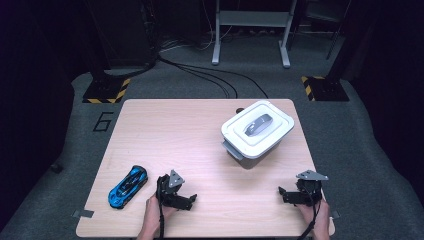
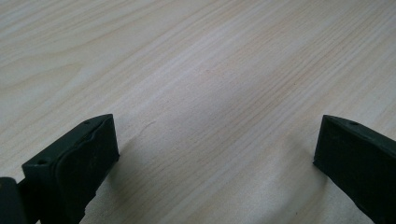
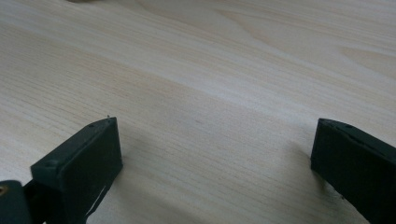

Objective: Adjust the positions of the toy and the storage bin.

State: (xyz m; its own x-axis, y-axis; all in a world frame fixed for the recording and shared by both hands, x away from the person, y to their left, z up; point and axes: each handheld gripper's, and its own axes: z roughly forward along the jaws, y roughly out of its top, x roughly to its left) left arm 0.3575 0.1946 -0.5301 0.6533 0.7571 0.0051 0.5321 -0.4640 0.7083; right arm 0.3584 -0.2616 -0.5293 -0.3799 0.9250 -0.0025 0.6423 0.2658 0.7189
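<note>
A blue toy car (image 1: 128, 186) lies near the front left of the wooden table (image 1: 175, 130). A white lidded box (image 1: 258, 133) stands at the right, and a grey toy car (image 1: 258, 125) rests on its lid. My left gripper (image 1: 191, 199) lies low on the table just right of the blue car, pointing right; its jaws stand wide apart over bare wood (image 2: 215, 140). My right gripper (image 1: 283, 195) rests near the front right edge, pointing left, also open with nothing between its fingers (image 3: 84, 163).
Bare wood stretches between the two grippers and across the table's middle and back left. Beyond the table are black cables on a grey floor, hazard-striped stand bases (image 1: 106, 91) and a metal frame (image 1: 252, 30).
</note>
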